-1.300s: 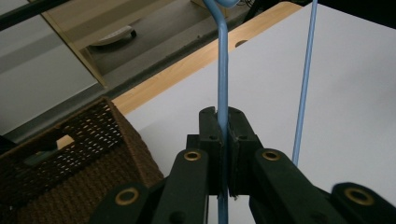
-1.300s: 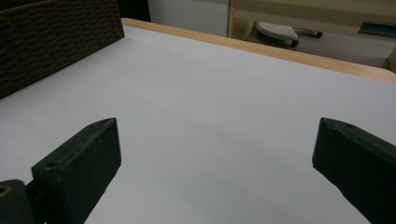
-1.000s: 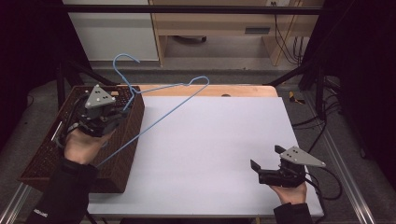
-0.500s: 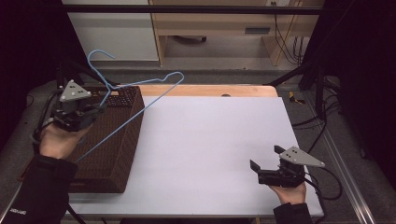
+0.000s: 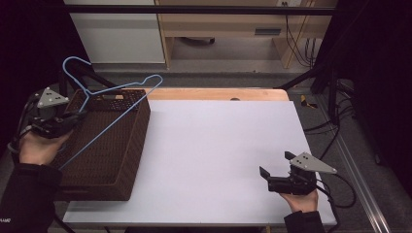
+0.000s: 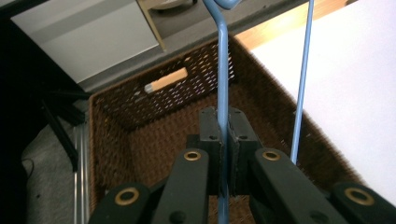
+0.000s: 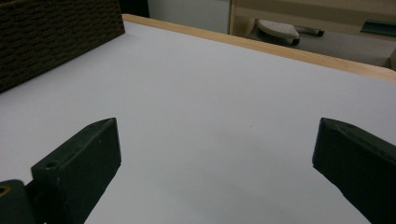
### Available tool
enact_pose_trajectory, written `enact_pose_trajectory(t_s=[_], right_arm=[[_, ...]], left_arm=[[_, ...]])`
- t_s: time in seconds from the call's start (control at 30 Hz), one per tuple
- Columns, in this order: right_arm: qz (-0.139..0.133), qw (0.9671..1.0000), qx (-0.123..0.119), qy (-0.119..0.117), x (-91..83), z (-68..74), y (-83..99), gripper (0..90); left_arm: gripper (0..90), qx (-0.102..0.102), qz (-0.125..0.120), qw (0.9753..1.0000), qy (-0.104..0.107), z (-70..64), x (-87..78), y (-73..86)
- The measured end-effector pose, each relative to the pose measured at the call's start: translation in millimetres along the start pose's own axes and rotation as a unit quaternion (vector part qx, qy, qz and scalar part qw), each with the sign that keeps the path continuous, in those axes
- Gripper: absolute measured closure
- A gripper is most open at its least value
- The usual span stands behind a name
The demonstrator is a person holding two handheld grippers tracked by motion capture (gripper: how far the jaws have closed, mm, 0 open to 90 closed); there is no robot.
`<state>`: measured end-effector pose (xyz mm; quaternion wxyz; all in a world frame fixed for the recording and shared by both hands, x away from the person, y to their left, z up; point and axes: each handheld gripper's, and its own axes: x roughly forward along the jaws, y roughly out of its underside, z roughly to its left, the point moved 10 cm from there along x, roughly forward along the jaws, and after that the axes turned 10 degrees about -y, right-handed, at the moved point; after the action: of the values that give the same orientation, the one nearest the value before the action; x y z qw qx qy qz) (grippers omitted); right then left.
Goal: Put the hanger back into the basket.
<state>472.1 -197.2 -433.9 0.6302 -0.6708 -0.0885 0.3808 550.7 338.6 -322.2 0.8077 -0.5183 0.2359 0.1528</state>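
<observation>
At the far left the left gripper (image 5: 73, 119) has its jaws pinched tight on the wire of a blue hanger (image 5: 114, 114). In the left gripper view the pads (image 6: 209, 135) press flat on either side of one straight run of that wire (image 6: 222, 84), which heads away towards 12 o'clock, with a second run of wire slanting up just beside it at about 1 o'clock.

From the high view the hanger lies tilted over the basket (image 5: 133, 160), which sits at the table's left edge. Its hook is up at about 11 o'clock from the gripper, beyond the basket's far rim. Its long bottom bar runs from about 7 o'clock, by the hand, up to 1 o'clock, ending in a shoulder that pokes out past the basket's far right corner. I can't tell whether the wire touches the rim there. So the long axis sits crosswise to the basket's length. My guess is that the next move depends on swinging that bar in line with the basket, so the shoulder clears the rim and the hanger can drop inside.

The table (image 5: 218, 145) is bare white across its middle.

Over at the near right corner, around 4 o'clock, the right gripper (image 5: 274, 170) is spread wide and holds nothing. It is well apart from the hanger, so the left hand is the nearer one by far.
</observation>
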Motion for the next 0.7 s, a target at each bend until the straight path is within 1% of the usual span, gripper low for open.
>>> enact_pose_trajectory(t_s=[0.1, 0.2, 0.37, 0.43, 0.5, 0.63, 0.7], right_arm=[[-0.001, 1.0000, 0.000, 0.000, -0.1, 0.0, -0.1, 1.6], [0.000, 1.0000, 0.000, 0.001, 0.9, 0.1, 0.3, 1.5], [0.002, 1.0000, 0.002, 0.000, 1.3, 0.2, 0.6, 1.4], [0.001, 1.0000, 0.002, 0.000, 1.3, 0.1, 0.5, 1.5], [0.002, 1.0000, 0.002, 0.000, 1.2, 0.0, 0.7, 1.5], [0.004, 1.0000, 0.000, 0.001, 1.5, -0.6, 1.4, 1.5], [0.004, 1.0000, 0.000, 0.001, 1.5, -0.7, 1.4, 1.5]], left_arm=[[86.4, -0.005, 0.003, 1.0000, -0.007, 7.4, 4.3, 7.9], [86.4, -0.005, 0.006, 0.9998, -0.019, 14.7, 7.6, 13.8], [86.4, -0.008, 0.018, 0.9993, -0.031, 26.7, 15.4, 25.9], [86.4, -0.012, 0.019, 0.9993, -0.030, 29.2, 18.7, 30.1], [86.3, -0.011, 0.024, 0.9991, -0.034, 30.8, 22.9, 35.0], [86.4, -0.012, 0.040, 0.9983, -0.041, 34.5, 30.6, 45.7], [86.4, -0.016, 0.043, 0.9982, -0.039, 35.7, 32.9, 49.9]])
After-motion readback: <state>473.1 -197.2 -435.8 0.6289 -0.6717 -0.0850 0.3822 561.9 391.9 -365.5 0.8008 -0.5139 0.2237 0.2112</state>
